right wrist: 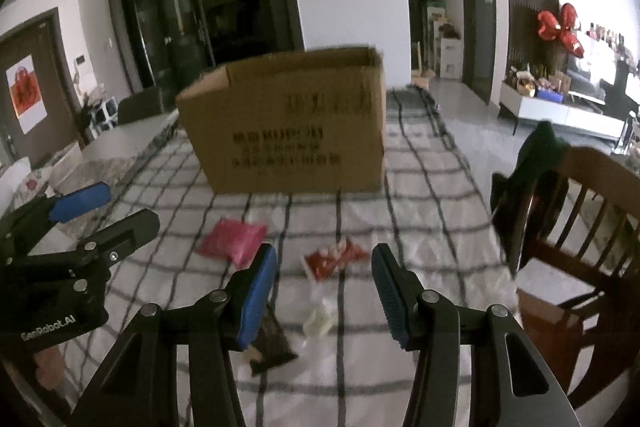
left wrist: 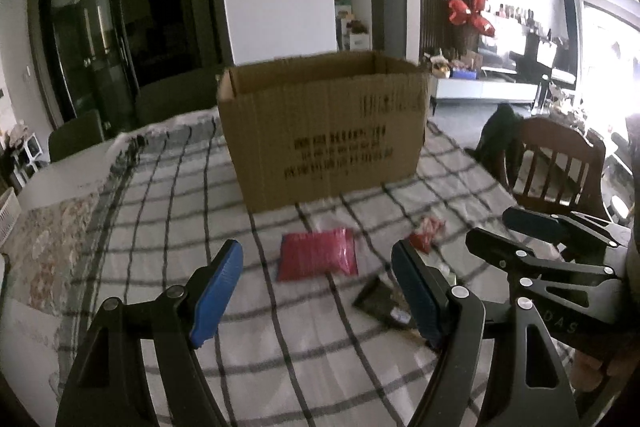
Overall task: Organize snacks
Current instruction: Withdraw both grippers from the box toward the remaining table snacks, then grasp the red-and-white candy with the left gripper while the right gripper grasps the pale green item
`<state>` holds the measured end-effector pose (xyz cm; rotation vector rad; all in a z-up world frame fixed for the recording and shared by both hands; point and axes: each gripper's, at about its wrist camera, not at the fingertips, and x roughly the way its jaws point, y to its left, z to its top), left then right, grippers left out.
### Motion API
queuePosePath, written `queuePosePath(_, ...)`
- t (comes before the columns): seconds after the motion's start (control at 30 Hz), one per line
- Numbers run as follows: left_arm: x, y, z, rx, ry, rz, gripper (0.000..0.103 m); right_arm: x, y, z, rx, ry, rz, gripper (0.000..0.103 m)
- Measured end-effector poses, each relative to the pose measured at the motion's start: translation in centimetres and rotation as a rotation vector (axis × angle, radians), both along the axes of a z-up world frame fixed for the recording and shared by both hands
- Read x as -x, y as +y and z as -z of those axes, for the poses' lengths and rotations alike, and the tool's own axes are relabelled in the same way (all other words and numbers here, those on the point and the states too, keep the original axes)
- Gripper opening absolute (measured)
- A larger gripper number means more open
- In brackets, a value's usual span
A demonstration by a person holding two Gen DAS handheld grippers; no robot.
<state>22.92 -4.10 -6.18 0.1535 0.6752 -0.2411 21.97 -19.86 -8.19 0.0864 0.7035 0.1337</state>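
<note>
Approach step: both hand-held grippers, left (left wrist: pixel 316 275) and right (right wrist: pixel 324 281), gape empty above snack packets; next, grasp the pink packet (left wrist: pixel 318 255) for the cardboard box (left wrist: pixel 324 131).

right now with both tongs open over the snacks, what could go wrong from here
The left tongs and right tongs hang close together, so they could bump while reaching. The dark packet lies partly under a right finger, and the clear packet is hard to see: easy to miss. The cardboard box has tall walls; a low carry might strike the wall.
</note>
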Motion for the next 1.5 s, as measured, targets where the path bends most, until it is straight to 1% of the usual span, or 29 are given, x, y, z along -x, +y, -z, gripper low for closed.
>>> queuePosePath(0.13,0.1,0.0,1.7,0.003,0.049,0.006,0.076,0.2,0.1,1.3,-0.011,0.039,0.007,0.050)
queuePosePath(0.23,-0.1,-0.3,2.8,-0.018,0.070,0.002,0.076,0.1,0.1,2.4,-0.020,0.070,0.011,0.045)
queuePosePath(0.3,-0.2,-0.3,3.4,-0.027,0.079,0.006,0.076,-0.2,0.2,3.0,-0.027,0.087,0.009,0.044)
queuePosePath(0.47,-0.6,-0.7,4.4,-0.042,0.095,0.013,0.076,-0.6,0.9,4.5,-0.023,0.123,-0.007,0.038)
queuePosePath(0.63,-1.2,-0.9,5.0,-0.044,0.110,0.013,0.076,-0.9,1.3,5.4,-0.017,0.148,-0.006,0.034)
queuePosePath(0.8,-1.5,-1.0,5.5,-0.042,0.118,0.015,0.076,-1.2,1.2,6.3,-0.016,0.173,0.005,0.034)
queuePosePath(0.97,-1.8,-1.2,5.8,-0.043,0.127,0.017,0.076,-1.4,1.2,6.7,-0.013,0.182,0.004,0.028)
queuePosePath(1.23,-2.1,-1.5,6.0,-0.043,0.134,0.023,0.076,-1.0,1.4,6.6,0.007,0.162,0.001,0.026)
queuePosePath(1.4,-2.3,-2.0,5.6,-0.025,0.124,0.063,0.076,-0.5,1.0,5.6,0.000,0.130,0.005,0.026)
queuePosePath(1.5,-2.9,-2.6,5.4,-0.019,0.109,0.109,0.076,-0.3,0.6,5.0,-0.002,0.111,0.021,0.026)
